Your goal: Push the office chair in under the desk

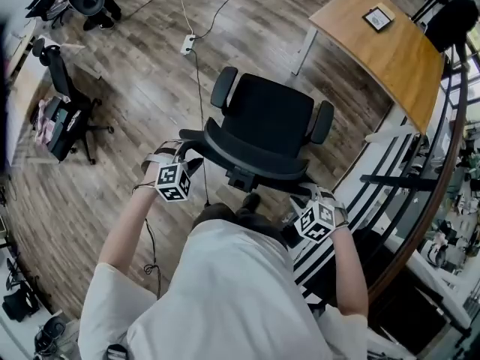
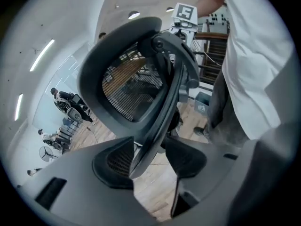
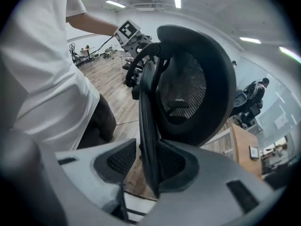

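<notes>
A black office chair [image 1: 266, 115] stands in the middle of the wood floor, its seat facing a wooden desk [image 1: 390, 47] at the upper right. I stand behind its mesh backrest [image 2: 131, 88], which also fills the right gripper view [image 3: 188, 88]. My left gripper [image 1: 187, 160] straddles the left part of the backrest's top rim [image 1: 247, 156]. In its own view the left gripper [image 2: 150, 161] is open, the rim between the pads with a gap on one side. My right gripper [image 1: 301, 195] straddles the right part; the right gripper [image 3: 146, 164] is open, rim against one pad only.
A small framed black object [image 1: 377, 19] lies on the desk. Other black chairs [image 1: 71, 118] stand at the left by a table. A power strip [image 1: 187, 45] and cables lie on the floor beyond the chair. A curved railing [image 1: 420, 178] runs along the right.
</notes>
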The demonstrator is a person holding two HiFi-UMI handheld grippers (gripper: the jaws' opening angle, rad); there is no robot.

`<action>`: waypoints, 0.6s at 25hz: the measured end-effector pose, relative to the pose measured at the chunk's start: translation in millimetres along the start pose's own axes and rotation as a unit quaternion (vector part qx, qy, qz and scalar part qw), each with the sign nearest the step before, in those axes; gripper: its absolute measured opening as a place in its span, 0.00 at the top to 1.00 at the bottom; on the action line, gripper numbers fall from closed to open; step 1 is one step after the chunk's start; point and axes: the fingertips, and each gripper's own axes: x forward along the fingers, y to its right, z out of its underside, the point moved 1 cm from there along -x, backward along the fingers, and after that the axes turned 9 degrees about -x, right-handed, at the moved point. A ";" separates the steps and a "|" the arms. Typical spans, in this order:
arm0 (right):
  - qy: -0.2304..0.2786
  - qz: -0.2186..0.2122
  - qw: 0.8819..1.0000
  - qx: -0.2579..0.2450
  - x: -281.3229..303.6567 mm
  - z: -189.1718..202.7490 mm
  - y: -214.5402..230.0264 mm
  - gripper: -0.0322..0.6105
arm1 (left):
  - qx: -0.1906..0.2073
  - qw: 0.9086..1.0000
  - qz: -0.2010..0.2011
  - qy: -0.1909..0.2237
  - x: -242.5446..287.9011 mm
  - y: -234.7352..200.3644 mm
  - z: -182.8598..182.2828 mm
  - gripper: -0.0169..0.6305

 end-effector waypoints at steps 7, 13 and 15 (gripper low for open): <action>-0.044 -0.009 0.999 -0.015 25.4 9.7 3.7 0.73 | 0.059 0.997 0.025 -0.039 23.9 -7.2 11.9 0.65; -0.070 -0.012 0.997 -0.004 42.8 8.0 1.0 0.72 | 0.101 0.992 0.042 -0.056 46.6 -10.8 31.9 0.64; -0.081 -0.009 0.997 -0.008 46.5 8.6 0.2 0.72 | 0.116 0.991 0.041 -0.059 51.3 -13.0 35.8 0.65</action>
